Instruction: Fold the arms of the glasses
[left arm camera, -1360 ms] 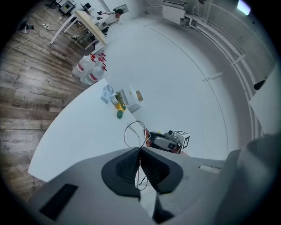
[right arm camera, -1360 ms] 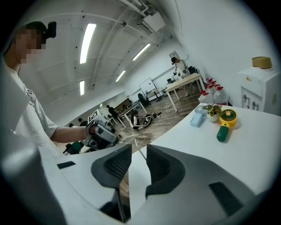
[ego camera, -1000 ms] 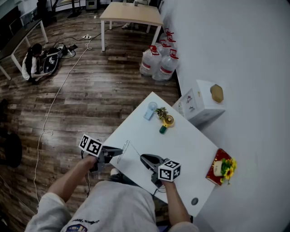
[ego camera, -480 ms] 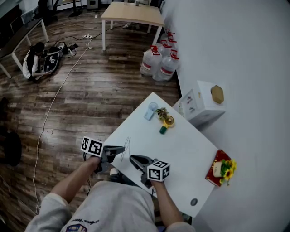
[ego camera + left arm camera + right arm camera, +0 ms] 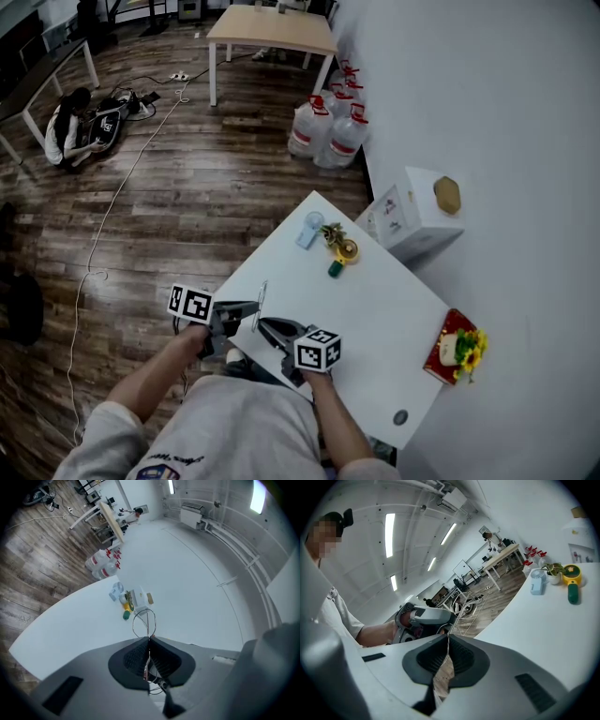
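White table [image 5: 375,309], wood floor around it. Far left corner: small blue fan [image 5: 308,230], yellow pot with plant [image 5: 343,246] just right of it, green item [image 5: 334,268] just nearer. Right edge: red box with sunflowers [image 5: 457,345]. Near corner: small dark disc [image 5: 401,417].

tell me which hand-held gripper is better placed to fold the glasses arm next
Right. The right hand-held gripper is shut on the thin arm of the glasses and can likely swing it in; the left hand-held gripper clamps the frame, steadying it.

Glasses [image 5: 149,625] partly hidden (between clamped jaws).
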